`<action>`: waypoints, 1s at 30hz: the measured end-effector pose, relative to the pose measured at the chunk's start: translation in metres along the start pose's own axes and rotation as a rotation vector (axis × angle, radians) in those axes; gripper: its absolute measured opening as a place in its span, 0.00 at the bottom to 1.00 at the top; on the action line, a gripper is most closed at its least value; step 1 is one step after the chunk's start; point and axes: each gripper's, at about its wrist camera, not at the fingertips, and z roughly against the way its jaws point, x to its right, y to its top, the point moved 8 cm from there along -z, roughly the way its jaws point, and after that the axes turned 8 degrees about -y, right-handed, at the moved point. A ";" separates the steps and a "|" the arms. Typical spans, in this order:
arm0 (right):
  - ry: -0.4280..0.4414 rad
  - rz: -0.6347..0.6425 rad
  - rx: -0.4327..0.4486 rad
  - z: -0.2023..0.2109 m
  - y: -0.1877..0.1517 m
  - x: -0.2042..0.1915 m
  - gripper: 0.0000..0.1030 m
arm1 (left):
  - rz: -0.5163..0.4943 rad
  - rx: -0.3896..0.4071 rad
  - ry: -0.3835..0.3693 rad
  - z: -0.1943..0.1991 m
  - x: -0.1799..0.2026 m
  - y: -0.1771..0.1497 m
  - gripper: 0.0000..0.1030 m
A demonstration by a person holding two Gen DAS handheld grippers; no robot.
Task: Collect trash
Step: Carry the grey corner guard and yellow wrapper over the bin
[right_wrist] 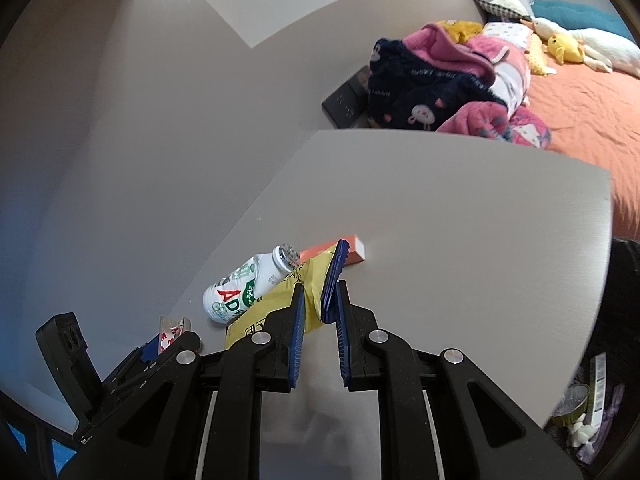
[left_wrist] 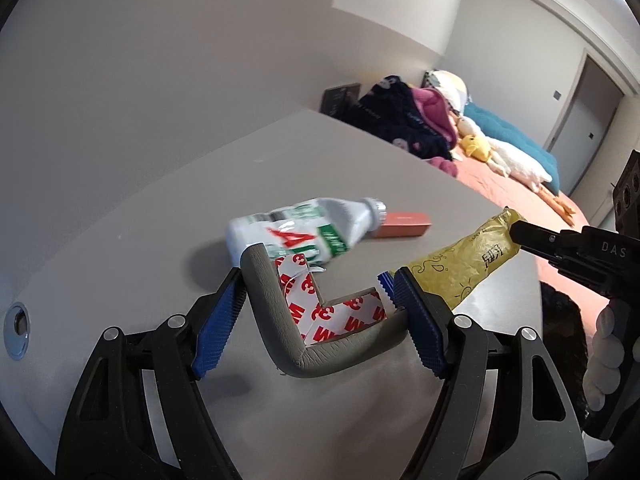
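Observation:
My left gripper point(left_wrist: 316, 284) stands wide with its blue pads pressed on both ends of an L-shaped grey foam corner guard point(left_wrist: 272, 320), whose red-and-white tape backing faces up. It is held above the grey table point(left_wrist: 160, 240). My right gripper point(right_wrist: 320, 292) is shut on a crumpled yellow wrapper point(right_wrist: 272, 308), also raised off the table. In the left wrist view the right gripper point(left_wrist: 516, 232) pinches the yellow wrapper point(left_wrist: 460, 264) at the right. A white bottle point(left_wrist: 296, 232) with red letters lies on its side beside an orange box point(left_wrist: 404, 224).
Beyond the table's far edge is a bed with an orange sheet point(right_wrist: 580, 112), a pile of clothes point(right_wrist: 440, 80) and plush toys. A bin with rubbish point(right_wrist: 588, 400) sits below the table's right edge. A round cable hole point(left_wrist: 16, 330) is at the table's left.

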 end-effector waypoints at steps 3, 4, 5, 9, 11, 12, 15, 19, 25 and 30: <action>-0.005 -0.011 0.026 0.016 0.002 0.008 0.16 | -0.018 0.006 -0.019 0.001 0.015 0.003 0.71; -0.007 -0.014 0.033 0.021 0.003 0.010 0.16 | -0.025 0.007 -0.027 0.000 0.020 0.004 0.71; -0.012 -0.018 0.044 0.027 0.003 0.015 0.16 | -0.032 0.009 -0.033 0.000 0.025 0.005 0.71; -0.024 -0.034 0.074 0.046 0.005 0.028 0.16 | -0.066 0.014 -0.063 -0.002 0.049 0.010 0.71; -0.030 -0.040 0.087 0.055 0.005 0.033 0.16 | -0.079 0.016 -0.078 -0.003 0.059 0.012 0.71; -0.034 -0.044 0.095 0.061 0.006 0.037 0.16 | -0.087 0.017 -0.085 -0.003 0.065 0.013 0.71; -0.041 -0.054 0.113 0.073 0.006 0.047 0.16 | -0.102 0.018 -0.103 -0.004 0.081 0.014 0.71; -0.053 -0.068 0.134 0.088 0.006 0.059 0.16 | -0.126 0.018 -0.127 -0.003 0.101 0.012 0.71; -0.074 -0.095 0.166 0.111 0.006 0.082 0.16 | -0.167 0.015 -0.163 -0.003 0.131 0.012 0.71; -0.094 -0.118 0.191 0.131 0.005 0.102 0.16 | -0.197 0.011 -0.196 -0.008 0.157 0.012 0.71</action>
